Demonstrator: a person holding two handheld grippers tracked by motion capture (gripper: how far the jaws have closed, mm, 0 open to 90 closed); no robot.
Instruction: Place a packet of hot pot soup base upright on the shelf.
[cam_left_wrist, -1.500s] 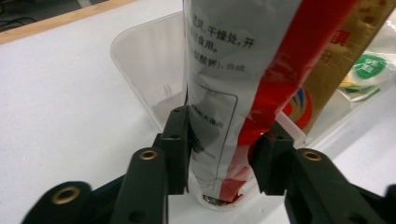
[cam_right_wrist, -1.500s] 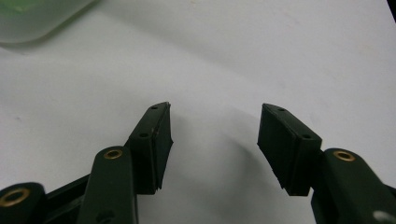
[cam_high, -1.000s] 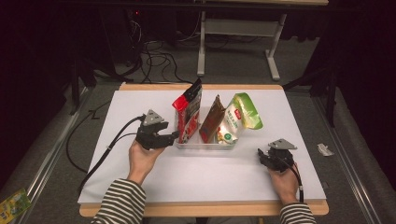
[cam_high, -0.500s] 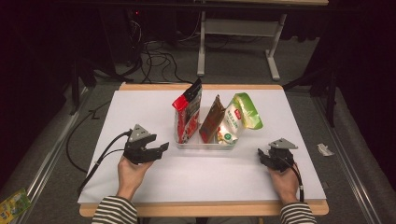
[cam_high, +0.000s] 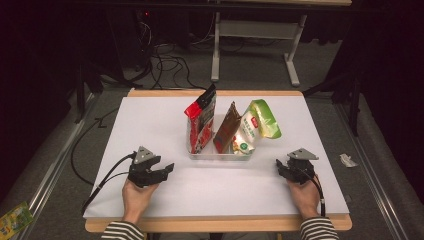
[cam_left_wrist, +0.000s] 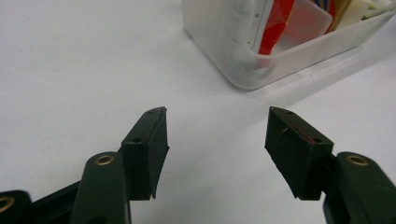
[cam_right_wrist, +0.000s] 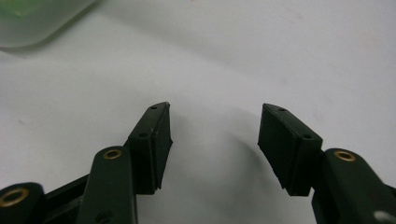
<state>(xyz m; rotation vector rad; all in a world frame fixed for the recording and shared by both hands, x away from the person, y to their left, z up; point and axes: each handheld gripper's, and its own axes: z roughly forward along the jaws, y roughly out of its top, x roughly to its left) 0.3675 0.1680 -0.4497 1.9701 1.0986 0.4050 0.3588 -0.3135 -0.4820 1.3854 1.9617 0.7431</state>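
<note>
A clear plastic tray (cam_high: 220, 155) holding three upright snack pouches sits mid-bench, just ahead and right of the nearer left hand-held gripper (cam_high: 167, 168), while the right hand-held gripper (cam_high: 281, 167) rests farther off, both with jaws apart and empty.

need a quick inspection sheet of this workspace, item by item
surface: white sheet over a wooden table
job's things: clear plastic bin holding a red snack bag, a brown pouch and a green-white pouch, all upright or leaning
clutter: nothing seen on the sheet
grippers: left gripper open, nothing between its jaws, beside the bin; right gripper open, nothing between its jaws
cables: black cable trailing off the left edge
surroundings: dark floor, wires, table legs, scrap wrapper
</note>
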